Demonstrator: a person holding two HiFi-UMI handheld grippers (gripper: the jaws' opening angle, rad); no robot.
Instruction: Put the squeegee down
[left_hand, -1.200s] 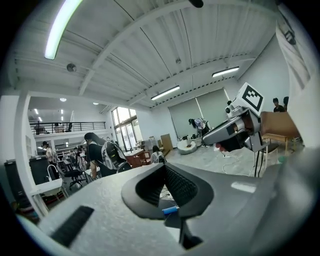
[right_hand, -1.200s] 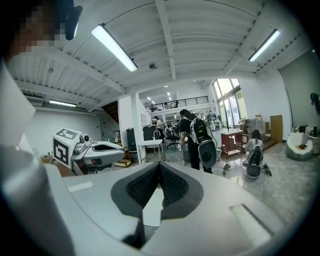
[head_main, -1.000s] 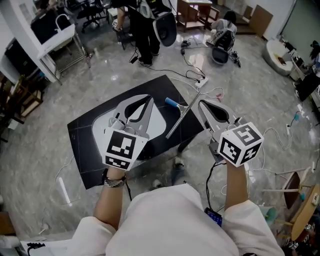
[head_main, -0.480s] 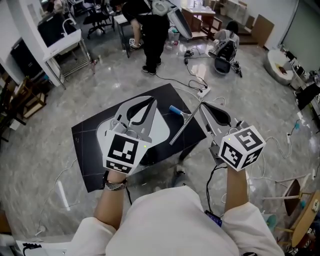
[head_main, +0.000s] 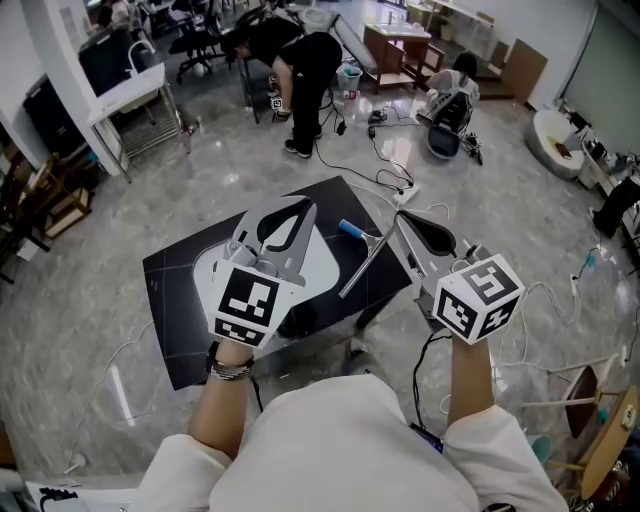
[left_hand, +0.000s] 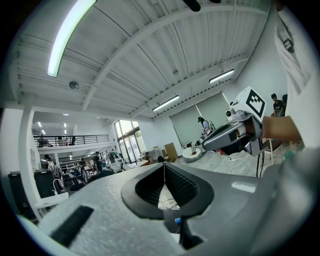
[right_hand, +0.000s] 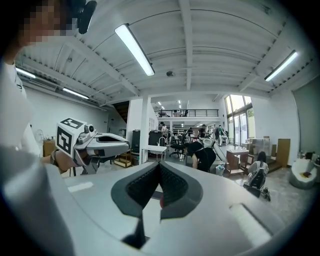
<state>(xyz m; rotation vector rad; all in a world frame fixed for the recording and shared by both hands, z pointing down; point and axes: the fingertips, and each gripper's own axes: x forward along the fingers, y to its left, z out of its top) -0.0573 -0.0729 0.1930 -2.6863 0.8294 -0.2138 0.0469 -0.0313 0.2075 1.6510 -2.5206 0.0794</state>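
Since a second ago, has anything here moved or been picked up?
The person in black at the back has bent forward. Nothing was grabbed or let go. The left claw and right claw stay shut and empty; the squeegee still lies on the black mat.

Black mat (head_main: 172, 292), squeegee (head_main: 361, 259) (blue handle), grey floor (head_main: 130, 200)

The blue-handled, metal-bladed squeegee (head_main: 360, 258) is lying on a black rectangular surface (head_main: 175, 290), showing between the left gripper (head_main: 303, 207) and the right gripper (head_main: 399, 215).
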